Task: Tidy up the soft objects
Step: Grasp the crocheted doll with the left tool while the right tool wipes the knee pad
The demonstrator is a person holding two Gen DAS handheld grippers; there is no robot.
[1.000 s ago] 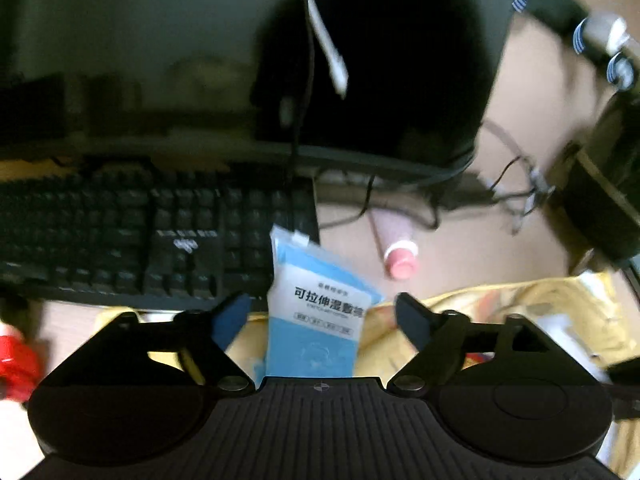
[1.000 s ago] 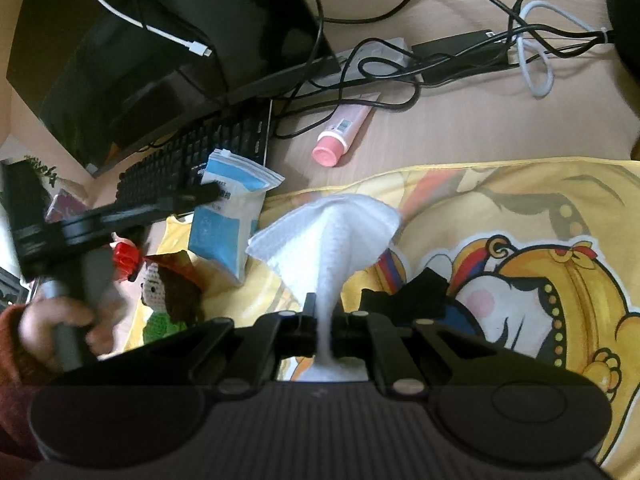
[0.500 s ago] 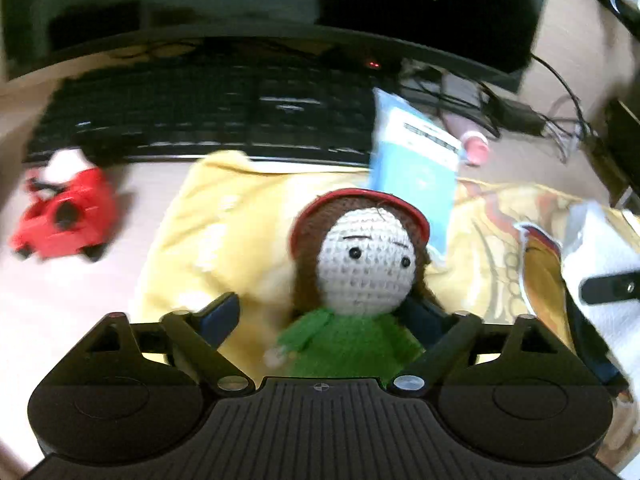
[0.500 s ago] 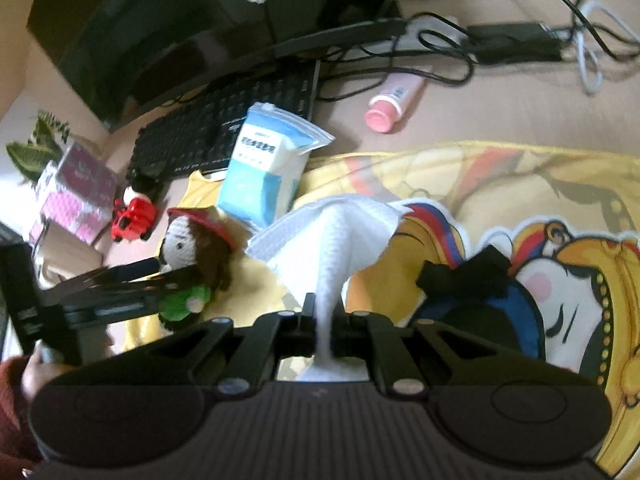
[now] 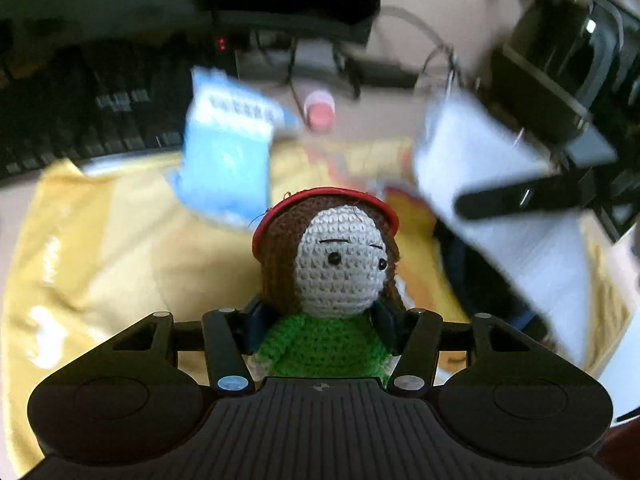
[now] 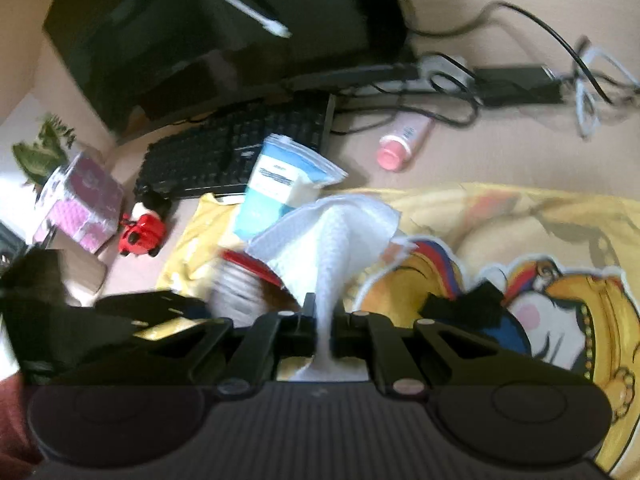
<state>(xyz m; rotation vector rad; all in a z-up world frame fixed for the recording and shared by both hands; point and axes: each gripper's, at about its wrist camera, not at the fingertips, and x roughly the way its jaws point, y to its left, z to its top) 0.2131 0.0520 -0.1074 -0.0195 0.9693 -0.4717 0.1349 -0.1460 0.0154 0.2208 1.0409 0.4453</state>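
Note:
A crocheted doll (image 5: 336, 268) with a grey face, brown hair, red cap and green top sits between the fingers of my left gripper (image 5: 320, 322), which is shut on its body. My right gripper (image 6: 324, 330) is shut on a white cloth (image 6: 332, 232) that fans out above its fingers. That white cloth (image 5: 492, 184) also hangs blurred at the right of the left wrist view. A blue wipes pack (image 6: 276, 188) stands behind, at the edge of a yellow printed cloth (image 6: 520, 232) spread on the desk. The doll's head (image 6: 240, 284) shows blurred just left of the white cloth.
A black keyboard (image 6: 240, 148) and a monitor (image 6: 208, 32) stand behind. A pink-capped tube (image 6: 404, 144) and tangled cables (image 6: 520, 84) lie at the back right. A red toy car (image 6: 142, 234) and a pink box (image 6: 80, 200) sit at the left.
My left gripper has shut on the doll, which it only straddled half a second ago, and has swung right toward the white cloth. The right gripper keeps its hold on the cloth.

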